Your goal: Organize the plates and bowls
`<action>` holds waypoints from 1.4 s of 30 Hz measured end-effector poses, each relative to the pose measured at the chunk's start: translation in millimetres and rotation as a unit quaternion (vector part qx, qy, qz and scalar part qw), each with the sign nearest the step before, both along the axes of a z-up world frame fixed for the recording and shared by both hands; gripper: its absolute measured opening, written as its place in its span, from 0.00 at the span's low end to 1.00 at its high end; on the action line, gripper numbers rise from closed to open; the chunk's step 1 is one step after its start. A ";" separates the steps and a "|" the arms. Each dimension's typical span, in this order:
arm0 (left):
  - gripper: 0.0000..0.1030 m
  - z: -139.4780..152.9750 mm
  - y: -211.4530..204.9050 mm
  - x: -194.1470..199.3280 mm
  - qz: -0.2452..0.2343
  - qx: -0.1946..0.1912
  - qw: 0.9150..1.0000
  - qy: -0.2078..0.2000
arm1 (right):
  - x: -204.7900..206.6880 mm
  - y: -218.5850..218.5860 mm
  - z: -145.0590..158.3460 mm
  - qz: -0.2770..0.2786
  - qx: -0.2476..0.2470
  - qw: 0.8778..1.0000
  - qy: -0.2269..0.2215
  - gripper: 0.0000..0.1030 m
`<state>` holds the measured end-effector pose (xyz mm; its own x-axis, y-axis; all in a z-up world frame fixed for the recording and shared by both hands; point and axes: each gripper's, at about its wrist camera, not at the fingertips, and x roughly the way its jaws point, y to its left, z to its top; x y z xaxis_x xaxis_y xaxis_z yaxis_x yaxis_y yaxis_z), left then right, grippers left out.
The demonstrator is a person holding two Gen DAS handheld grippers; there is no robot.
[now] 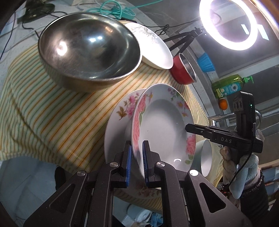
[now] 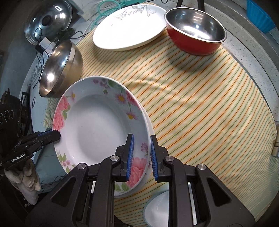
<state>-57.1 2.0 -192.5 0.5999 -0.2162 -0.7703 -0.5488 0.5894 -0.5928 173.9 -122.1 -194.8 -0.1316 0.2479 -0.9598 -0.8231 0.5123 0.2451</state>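
Observation:
A deep floral plate (image 1: 163, 122) (image 2: 97, 129) rests on a second floral plate (image 1: 118, 122) on the striped cloth. My left gripper (image 1: 136, 162) is closed around the deep plate's rim, blue pads on both sides. My right gripper (image 2: 141, 157) straddles the opposite rim with its pads a little apart from it. The right gripper shows in the left wrist view (image 1: 190, 128), the left gripper in the right wrist view (image 2: 57, 135). A large steel bowl (image 1: 89, 50) (image 2: 59, 69), a white leaf-pattern plate (image 1: 155, 48) (image 2: 129, 26) and a red steel bowl (image 1: 183, 69) (image 2: 195, 31) stand farther off.
A small white bowl (image 1: 205, 155) (image 2: 157, 207) lies near the cloth's (image 2: 200, 104) front edge. A ring light (image 1: 228, 24), a green soap bottle (image 1: 228, 85), a blue cup (image 1: 205, 62), a steel lid (image 2: 48, 19) and cables (image 1: 115, 8) surround the cloth.

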 end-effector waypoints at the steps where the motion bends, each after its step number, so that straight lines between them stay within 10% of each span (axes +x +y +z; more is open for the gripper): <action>1: 0.09 -1.4 -0.5 -1.2 0.001 -0.001 1.000 0.002 | -0.9 0.5 -0.8 0.002 -0.001 1.000 0.000 0.19; 32: 0.09 -11.8 -7.1 12.8 -0.019 0.015 0.999 0.035 | -38.8 28.3 -3.7 0.081 -0.064 0.991 -0.081 0.24; 42: 0.13 -12.3 -6.6 12.4 -0.024 0.019 0.999 0.038 | -42.3 21.1 12.9 0.071 -0.034 0.993 -0.088 0.45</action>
<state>-44.7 -4.6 -204.8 0.5287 -0.2124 -0.8218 -0.5627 0.6371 -0.5267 131.6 -100.9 -181.9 0.0114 0.1735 -0.9848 -0.9149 0.3992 0.0597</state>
